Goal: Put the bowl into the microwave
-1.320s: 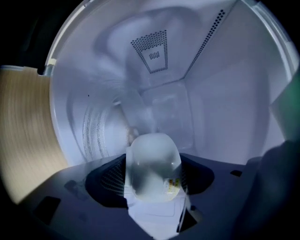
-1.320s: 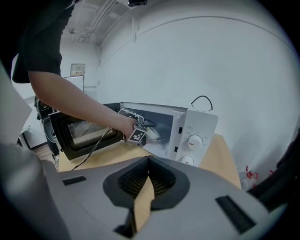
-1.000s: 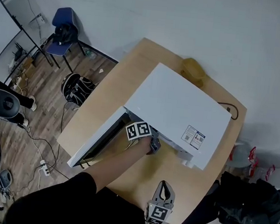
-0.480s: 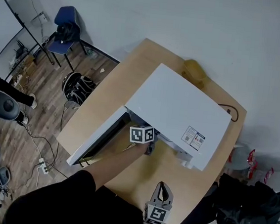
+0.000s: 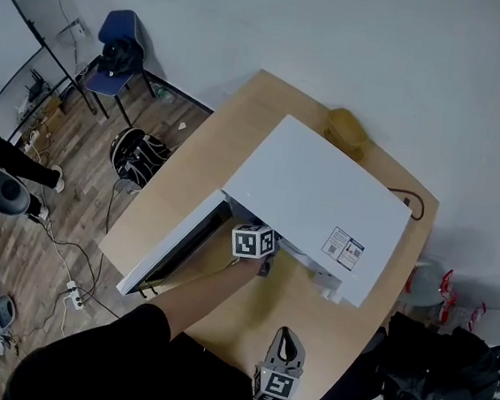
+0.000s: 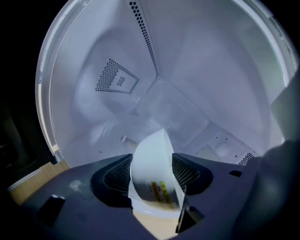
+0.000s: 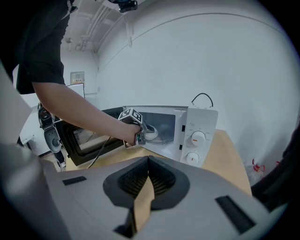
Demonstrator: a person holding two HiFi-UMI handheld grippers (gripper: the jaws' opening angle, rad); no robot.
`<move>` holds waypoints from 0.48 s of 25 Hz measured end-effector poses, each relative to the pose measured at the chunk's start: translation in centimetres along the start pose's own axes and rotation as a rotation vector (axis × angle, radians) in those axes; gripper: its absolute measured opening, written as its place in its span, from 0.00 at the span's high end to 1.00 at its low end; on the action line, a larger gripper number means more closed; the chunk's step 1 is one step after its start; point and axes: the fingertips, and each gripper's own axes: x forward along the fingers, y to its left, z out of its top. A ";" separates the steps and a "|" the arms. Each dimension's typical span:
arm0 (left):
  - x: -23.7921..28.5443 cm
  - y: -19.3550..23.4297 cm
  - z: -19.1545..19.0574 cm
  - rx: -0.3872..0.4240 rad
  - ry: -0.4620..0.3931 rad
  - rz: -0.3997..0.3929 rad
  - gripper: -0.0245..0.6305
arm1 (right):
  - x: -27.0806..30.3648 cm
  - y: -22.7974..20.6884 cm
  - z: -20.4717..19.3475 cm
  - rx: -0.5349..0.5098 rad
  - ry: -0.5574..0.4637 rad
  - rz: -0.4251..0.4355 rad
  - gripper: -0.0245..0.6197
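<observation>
Pale microwave (image 6: 211, 70) walls are being left clear round the bowl (image 6: 152, 154), being squeezed tighter by the left gripper (image 6: 153, 165). The right gripper (image 7: 148, 160) is being held shut.

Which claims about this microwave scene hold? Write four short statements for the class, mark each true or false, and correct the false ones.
1. The microwave has its door open. True.
2. The left gripper is empty. False: it grips the white bowl at the microwave's opening, and its jaws have just closed a little further on it.
3. The right gripper reaches inside the microwave. False: it hangs over the table in front, jaws together, holding nothing.
4. The microwave has two dials, one above the other. True.
</observation>
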 end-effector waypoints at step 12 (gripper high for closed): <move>0.1 0.2 0.7 0.154 -0.075 0.017 0.52 | -0.1 -0.1 0.1 0.004 0.005 0.001 0.87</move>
